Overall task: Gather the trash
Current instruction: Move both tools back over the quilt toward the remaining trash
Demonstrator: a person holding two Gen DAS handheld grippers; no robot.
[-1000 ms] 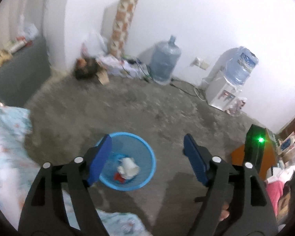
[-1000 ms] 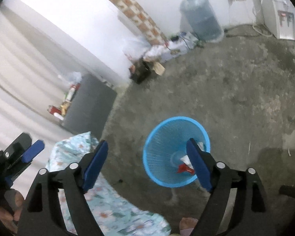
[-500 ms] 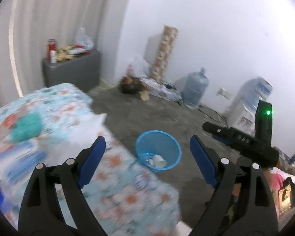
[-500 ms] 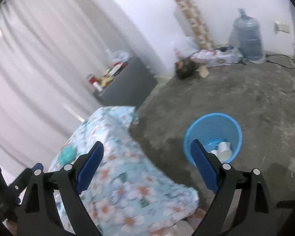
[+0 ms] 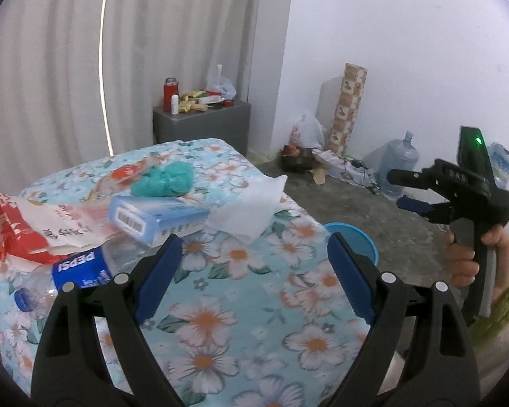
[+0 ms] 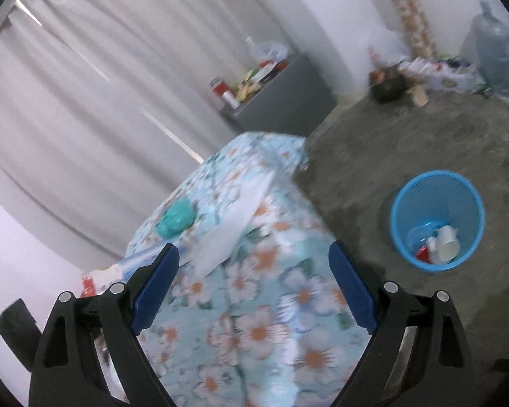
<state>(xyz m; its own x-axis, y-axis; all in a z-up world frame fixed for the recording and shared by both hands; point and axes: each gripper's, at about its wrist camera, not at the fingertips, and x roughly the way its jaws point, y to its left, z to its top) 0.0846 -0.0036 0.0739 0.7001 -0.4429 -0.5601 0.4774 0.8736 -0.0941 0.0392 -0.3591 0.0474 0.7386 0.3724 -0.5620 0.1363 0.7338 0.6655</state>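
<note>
On floral table (image 5: 241, 305) | Pepsi bottle (image 5: 68, 271) lying flat, cap toward viewer-left

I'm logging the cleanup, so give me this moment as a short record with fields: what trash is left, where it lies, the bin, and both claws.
surface: table with floral cloth
trash on it: Pepsi bottle, red and white wrapper, blue box, white tissue, teal crumpled bag
bin: blue basket on the floor beside the table, already holding cups
left claw: open, empty
right claw: open, empty
</note>
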